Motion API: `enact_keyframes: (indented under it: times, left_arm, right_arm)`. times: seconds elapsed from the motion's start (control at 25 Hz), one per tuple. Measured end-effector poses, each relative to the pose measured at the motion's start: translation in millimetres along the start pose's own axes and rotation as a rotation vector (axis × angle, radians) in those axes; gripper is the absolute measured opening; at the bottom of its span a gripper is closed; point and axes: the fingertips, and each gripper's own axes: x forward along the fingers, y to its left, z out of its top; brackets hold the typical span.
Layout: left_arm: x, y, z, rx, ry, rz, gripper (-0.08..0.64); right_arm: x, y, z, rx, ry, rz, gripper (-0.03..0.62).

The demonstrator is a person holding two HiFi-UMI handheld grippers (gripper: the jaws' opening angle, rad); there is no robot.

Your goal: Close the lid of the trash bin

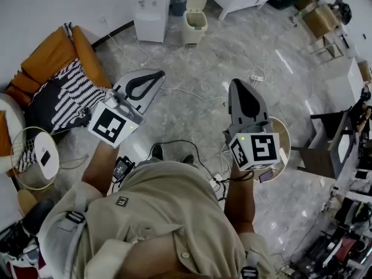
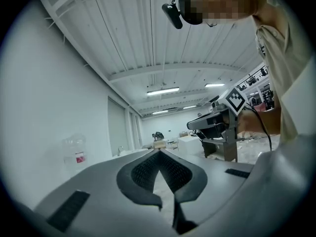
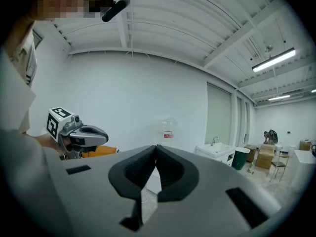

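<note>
Left tongs point(image 1: 156, 74) and right tongs point(image 1: 235, 83) are both hanging about level in front of me over the marble floor point(image 1: 203, 57), side by side and apart from each other. I am keeping each pair pressed together tip to tip, with nothing caught between the jaws, so both are closed on air. The beige trash bin point(image 1: 195, 22) is standing on the floor by the far wall, just beside the white water dispenser point(image 1: 150, 10), and its lid point(image 1: 196, 3) is standing up, open. It is sitting well apart from both tongs. A darker bin point(image 1: 178, 3) is standing behind it, nearer the wall. An orange armchair point(image 1: 55, 57) with a striped throw point(image 1: 72, 97) is sitting off to my left, and a white cable point(image 1: 192, 93) is trailing across the floor toward a power strip point(image 1: 256, 77).
</note>
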Motion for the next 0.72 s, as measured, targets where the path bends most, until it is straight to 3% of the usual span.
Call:
enact_keyframes:
  times: [0.2, 0.72]
  left_arm:
    - [-14.1, 9.4, -6.5, -0.008, -0.01, -0.012, 0.014]
    - [-29.7, 21.2, -16.6, -0.033, -0.023, -0.021, 0.014]
  right_arm:
    - [3.4, 13.9, 1.2, 0.055, -0.03, -0.006, 0.025]
    - [9.6, 26.8, -1.2, 0.067, -0.012, -0.034, 0.025]
